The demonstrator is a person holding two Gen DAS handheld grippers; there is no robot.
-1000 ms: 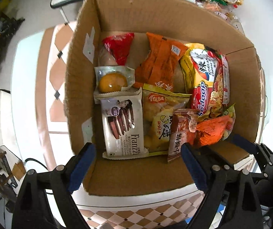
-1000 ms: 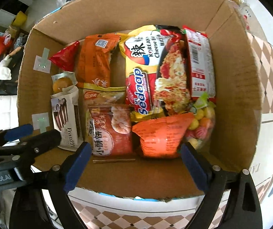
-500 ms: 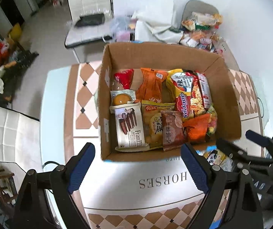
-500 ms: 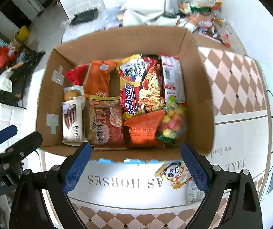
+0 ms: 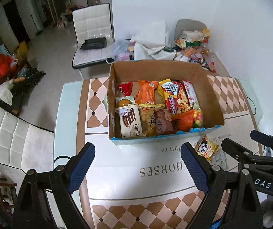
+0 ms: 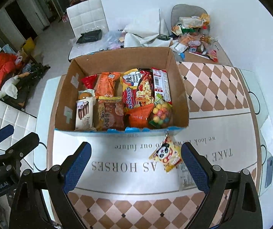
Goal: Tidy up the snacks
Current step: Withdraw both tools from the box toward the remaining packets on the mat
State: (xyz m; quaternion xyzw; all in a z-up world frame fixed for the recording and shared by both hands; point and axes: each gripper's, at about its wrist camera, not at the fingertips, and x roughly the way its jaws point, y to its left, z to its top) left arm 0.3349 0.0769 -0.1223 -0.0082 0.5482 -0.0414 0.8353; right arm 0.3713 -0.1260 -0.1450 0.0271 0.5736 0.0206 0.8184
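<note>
The left gripper [image 5: 137,167] hangs wide apart and empty above the checkered table [image 5: 155,210]; beyond sits the snack-filled brown cardboard box [image 6: 180,95]; a yellow panda snack packet [image 6: 166,155] lies just before it, near the spread, empty right gripper [image 6: 135,167].

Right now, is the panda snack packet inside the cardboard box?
No, the panda snack packet lies on the table outside the cardboard box, by its near wall.

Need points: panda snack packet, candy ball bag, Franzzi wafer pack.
panda snack packet [image 6: 165,155], right wrist view, on the panda face
candy ball bag [image 6: 160,114], right wrist view, on the coloured balls
wafer pack [image 5: 130,121], left wrist view, on the middle of its white front
</note>
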